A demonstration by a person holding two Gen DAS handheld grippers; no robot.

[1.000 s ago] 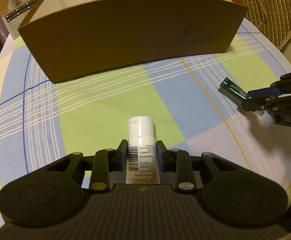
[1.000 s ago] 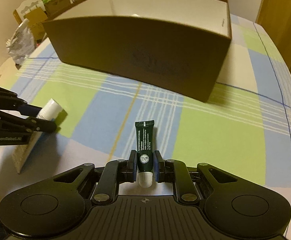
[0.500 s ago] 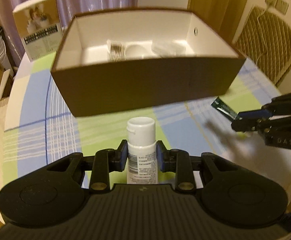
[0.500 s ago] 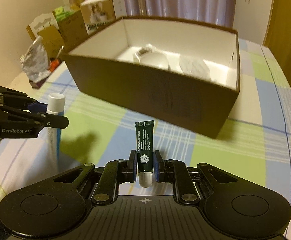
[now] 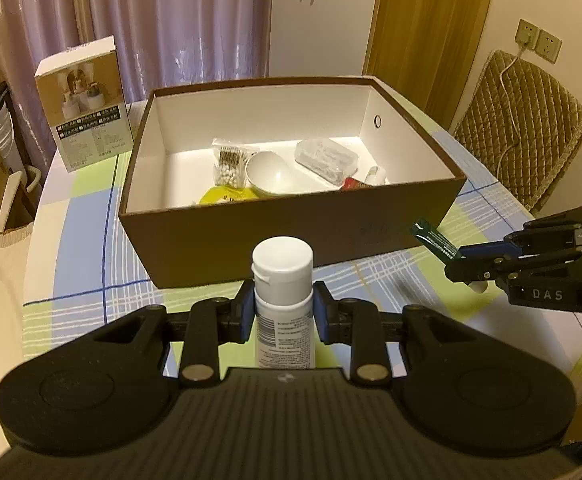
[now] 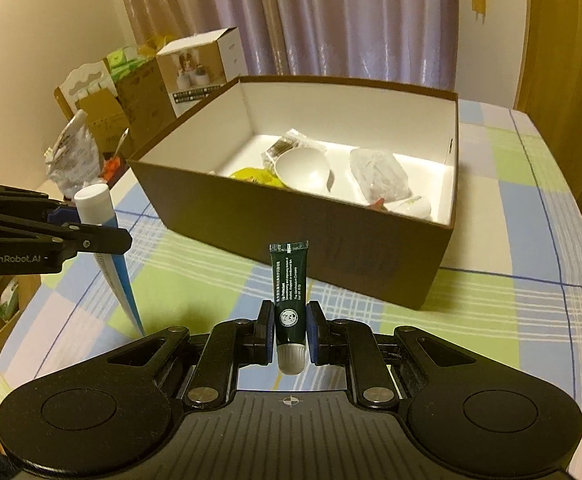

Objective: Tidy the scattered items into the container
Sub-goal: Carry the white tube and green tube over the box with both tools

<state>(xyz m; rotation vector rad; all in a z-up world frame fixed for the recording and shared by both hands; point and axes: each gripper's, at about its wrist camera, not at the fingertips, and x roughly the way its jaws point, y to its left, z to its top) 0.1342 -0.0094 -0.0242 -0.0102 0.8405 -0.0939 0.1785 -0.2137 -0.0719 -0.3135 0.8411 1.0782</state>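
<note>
Above the counter (image 5: 91, 216), light squeezable tubes are clamped: white tube (image 5: 283, 304) in left claw (image 5: 283, 312), green tube (image 6: 289, 300) in right claw (image 6: 290, 330).

right gripper (image 6: 290, 334) clamped on dark green tube (image 6: 288, 280) | open brown cardboard box (image 6: 291, 236) beyond jaws | left gripper (image 6: 87, 226) pinching white-capped tube (image 6: 101, 232), left of jaws

My grippers are all matt black plastic with little shiny metal rivets, and the white tube (image 5: 284, 300) I'm pinching in the left one looks like smooth plastic with a printed label. The green tube (image 6: 289, 300) is glossier (the cap looks dull grey-white). The box (image 5: 291, 236) is matt brown cardboard with a smooth white inside, sitting on a soft-looking checked tablecloth (image 6: 511, 320).
</note>
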